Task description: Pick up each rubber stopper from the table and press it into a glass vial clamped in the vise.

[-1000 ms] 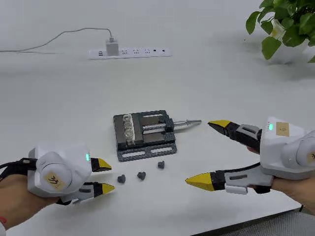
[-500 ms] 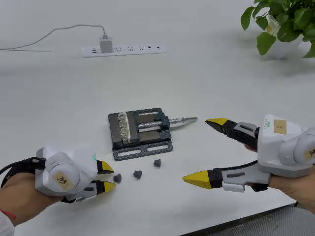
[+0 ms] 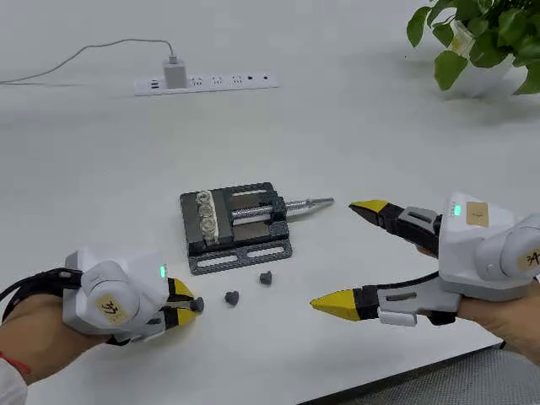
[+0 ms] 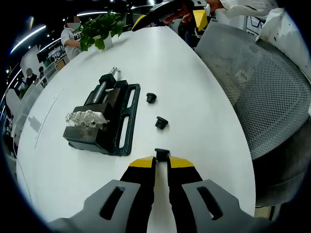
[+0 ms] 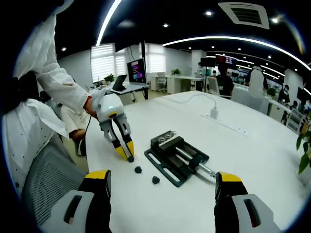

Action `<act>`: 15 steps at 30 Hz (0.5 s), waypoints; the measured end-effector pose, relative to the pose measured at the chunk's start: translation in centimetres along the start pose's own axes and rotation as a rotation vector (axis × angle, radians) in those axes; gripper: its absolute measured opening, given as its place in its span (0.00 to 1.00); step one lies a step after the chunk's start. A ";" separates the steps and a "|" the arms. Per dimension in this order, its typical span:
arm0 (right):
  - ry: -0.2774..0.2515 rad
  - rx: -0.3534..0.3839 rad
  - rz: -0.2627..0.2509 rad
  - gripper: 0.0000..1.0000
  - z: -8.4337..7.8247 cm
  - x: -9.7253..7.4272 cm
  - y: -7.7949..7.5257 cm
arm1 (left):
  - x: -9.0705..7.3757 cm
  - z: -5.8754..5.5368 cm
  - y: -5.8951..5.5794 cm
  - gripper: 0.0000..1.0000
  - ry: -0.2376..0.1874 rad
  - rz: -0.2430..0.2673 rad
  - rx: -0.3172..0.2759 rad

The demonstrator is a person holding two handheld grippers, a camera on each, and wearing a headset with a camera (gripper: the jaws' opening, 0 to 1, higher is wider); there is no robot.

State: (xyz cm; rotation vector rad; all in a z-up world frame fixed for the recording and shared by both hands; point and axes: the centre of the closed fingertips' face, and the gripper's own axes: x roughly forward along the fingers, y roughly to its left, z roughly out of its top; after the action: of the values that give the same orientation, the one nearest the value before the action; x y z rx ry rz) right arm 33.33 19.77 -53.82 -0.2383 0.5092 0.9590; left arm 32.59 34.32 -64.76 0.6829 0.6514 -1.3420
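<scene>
A black vise (image 3: pixel 241 247) stands mid-table with several glass vials (image 3: pixel 205 213) clamped in a row at its left end. My left gripper (image 3: pixel 187 305) sits low at the front left, shut on a dark rubber stopper (image 3: pixel 197 305); the left gripper view has that stopper (image 4: pixel 162 154) pinched between the yellow tips. Two more stoppers (image 3: pixel 231 297) (image 3: pixel 266 277) lie on the table in front of the vise. My right gripper (image 3: pixel 346 255) hovers wide open to the right of the vise, holding nothing. The right gripper view shows the vise (image 5: pixel 177 158) and the left gripper (image 5: pixel 127 154).
A white power strip (image 3: pixel 207 82) with a plugged charger lies at the back. A potted plant (image 3: pixel 481 42) stands at the far right corner. The table's front edge (image 3: pixel 405 371) runs close under the right gripper, and a mesh chair (image 4: pixel 257 87) stands beyond it.
My left gripper has slid right to the nearest stopper and shut on it. The right gripper has stayed open in about the same place.
</scene>
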 end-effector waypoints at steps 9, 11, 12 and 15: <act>0.000 0.004 0.000 0.87 0.0 0.1 -0.1 | 0.2 0.0 0.0 0.04 0.003 -0.004 -0.001; 0.001 0.006 0.001 0.87 0.0 0.1 0.0 | 0.2 0.0 0.1 0.04 0.001 -0.003 0.000; 0.003 0.006 0.002 0.87 0.0 0.1 0.0 | 0.2 0.0 0.0 0.04 0.001 -0.003 -0.001; 0.001 0.007 0.004 0.87 0.1 0.1 0.1 | 0.2 0.0 0.0 0.04 -0.002 -0.001 0.001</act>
State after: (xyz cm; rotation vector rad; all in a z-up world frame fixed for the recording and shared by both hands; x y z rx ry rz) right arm 33.37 19.94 -53.84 -0.2316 0.5138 0.9611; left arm 32.62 34.14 -64.90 0.6824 0.6498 -1.3440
